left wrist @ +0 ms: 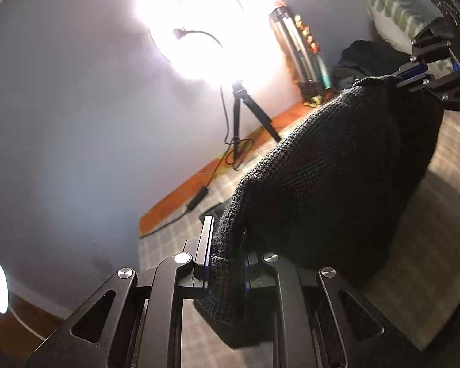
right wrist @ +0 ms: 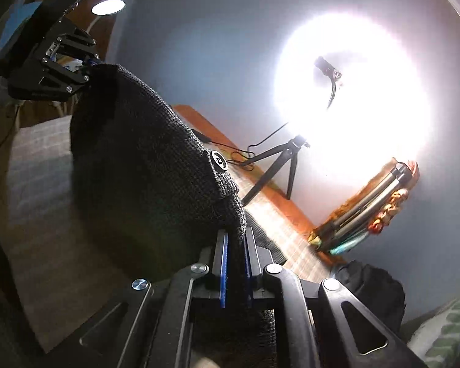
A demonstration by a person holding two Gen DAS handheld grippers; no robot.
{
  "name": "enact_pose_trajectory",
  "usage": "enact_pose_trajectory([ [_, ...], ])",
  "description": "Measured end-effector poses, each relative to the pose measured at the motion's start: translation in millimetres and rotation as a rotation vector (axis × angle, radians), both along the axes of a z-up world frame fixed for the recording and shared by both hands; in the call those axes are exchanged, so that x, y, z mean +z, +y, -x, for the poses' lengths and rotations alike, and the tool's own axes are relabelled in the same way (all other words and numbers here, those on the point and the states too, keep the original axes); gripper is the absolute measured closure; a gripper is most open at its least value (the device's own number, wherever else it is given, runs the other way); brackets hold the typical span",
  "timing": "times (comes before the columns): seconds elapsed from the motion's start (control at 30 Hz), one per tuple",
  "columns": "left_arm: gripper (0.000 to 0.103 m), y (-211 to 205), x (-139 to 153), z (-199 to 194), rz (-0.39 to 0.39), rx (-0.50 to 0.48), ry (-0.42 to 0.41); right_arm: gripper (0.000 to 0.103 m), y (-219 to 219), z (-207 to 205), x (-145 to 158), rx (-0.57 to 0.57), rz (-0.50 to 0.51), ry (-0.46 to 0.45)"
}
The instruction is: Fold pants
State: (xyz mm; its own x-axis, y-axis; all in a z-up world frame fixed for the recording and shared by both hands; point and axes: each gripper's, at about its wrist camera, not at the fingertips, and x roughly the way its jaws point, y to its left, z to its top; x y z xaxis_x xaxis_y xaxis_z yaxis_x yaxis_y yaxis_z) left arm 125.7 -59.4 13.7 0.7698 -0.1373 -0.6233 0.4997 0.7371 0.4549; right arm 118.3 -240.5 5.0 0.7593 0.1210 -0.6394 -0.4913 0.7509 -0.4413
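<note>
Pants (left wrist: 322, 165) hang stretched between the 2 grippers: left gripper (left wrist: 227, 263) and right gripper (right wrist: 236, 245) each clamped on an end, long axis running between them.

Left gripper (left wrist: 225, 263): black linkage arms with triangular cut-outs, joined by round silver pivot pins. Fingers (left wrist: 206, 239) are flat black bars backed with blue pads.

Right gripper (right wrist: 236, 263): same build, black arms, silver pins, translucent blue pads (right wrist: 224, 263) on black fingers. Seen from the left camera, its body carries small silver screws, blue finger sections and a flat black plate behind.
</note>
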Motion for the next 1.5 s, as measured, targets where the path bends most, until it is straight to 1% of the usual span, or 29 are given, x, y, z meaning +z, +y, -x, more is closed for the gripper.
enact_pose_trajectory([
  [0.1,0.09,-2,-6,-32,-0.003,0.019,0.027,0.097,-2,-38,-6,-0.022,-0.002,0.031],
  [0.17,0.09,-2,-15,-50,0.002,0.032,0.051,0.097,0,-55,-12,-0.032,0.005,0.045],
  [0.3,0.09,-8,-45,-86,-0.026,0.054,0.102,0.097,2,-103,-39,-0.054,0.038,0.088],
  [0.4,0.09,-12,-68,-107,-0.051,0.068,0.13,0.097,3,-130,-62,-0.057,0.074,0.118],
  [0.5,0.09,-16,-88,-133,-0.047,0.094,0.185,0.097,1,-152,-81,-0.056,0.087,0.146],
  [0.57,0.09,-17,-100,-143,-0.051,0.106,0.208,0.097,0,-167,-94,-0.054,0.085,0.168],
  [0.67,0.09,-14,-111,-146,-0.06,0.113,0.223,0.097,-3,-186,-112,-0.059,0.072,0.201],
  [0.73,0.09,-17,-119,-155,-0.069,0.116,0.233,0.097,-5,-195,-121,-0.066,0.055,0.215],
  [0.77,0.09,-16,-121,-157,-0.069,0.121,0.238,0.095,-5,-199,-123,-0.068,0.041,0.22],
  [0.8,0.088,-14,-122,-160,-0.067,0.128,0.245,0.094,-8,-203,-126,-0.076,0.018,0.231],
  [0.87,0.084,-15,-125,-169,-0.065,0.146,0.244,0.072,-16,-206,-124,-0.116,-0.019,0.228],
  [0.9,0.081,-16,-125,-173,-0.064,0.154,0.239,0.069,-25,-204,-118,-0.153,-0.05,0.211],
  [0.93,0.071,-16,-124,-178,-0.061,0.169,0.232,0.065,-35,-201,-112,-0.186,-0.082,0.199],
  [0.97,0.057,-12,-121,-181,-0.049,0.195,0.219,0.065,-46,-196,-104,-0.222,-0.125,0.192],
  [1.0,0.047,-8,-120,-183,-0.035,0.212,0.21,0.064,-63,-190,-95,-0.261,-0.191,0.186],
  [1.07,0.039,2,-114,-189,0.009,0.254,0.205,0.062,-96,-178,-83,-0.337,-0.313,0.193],
  [1.1,0.037,7,-112,-191,0.027,0.269,0.207,0.06,-115,-169,-79,-0.383,-0.382,0.199],
  [1.13,0.037,11,-110,-192,0.048,0.279,0.213,0.052,-132,-161,-78,-0.428,-0.439,0.209],
  [1.17,0.037,16,-106,-191,0.071,0.286,0.216,0.043,-140,-157,-80,-0.452,-0.47,0.219],
  [1.23,0.037,18,-102,-189,0.077,0.285,0.199,0.04,-156,-146,-88,-0.479,-0.529,0.264],
  [1.33,0.037,22,-95,-183,0.035,0.3,0.155,0.04,-161,-142,-110,-0.503,-0.539,0.334],
  [1.37,0.037,26,-93,-183,0.034,0.305,0.145,0.04,-161,-145,-115,-0.503,-0.552,0.355],
  [1.4,0.037,31,-92,-186,0.036,0.309,0.155,0.04,-160,-147,-122,-0.493,-0.578,0.376],
  [1.43,0.037,33,-91,-187,0.032,0.313,0.162,0.045,-158,-151,-126,-0.483,-0.6,0.394],
  [1.47,0.037,37,-89,-188,0.027,0.324,0.155,0.065,-155,-151,-131,-0.469,-0.619,0.408],
  [1.5,0.037,39,-86,-187,0.034,0.327,0.15,0.078,-150,-153,-135,-0.454,-0.621,0.419],
])
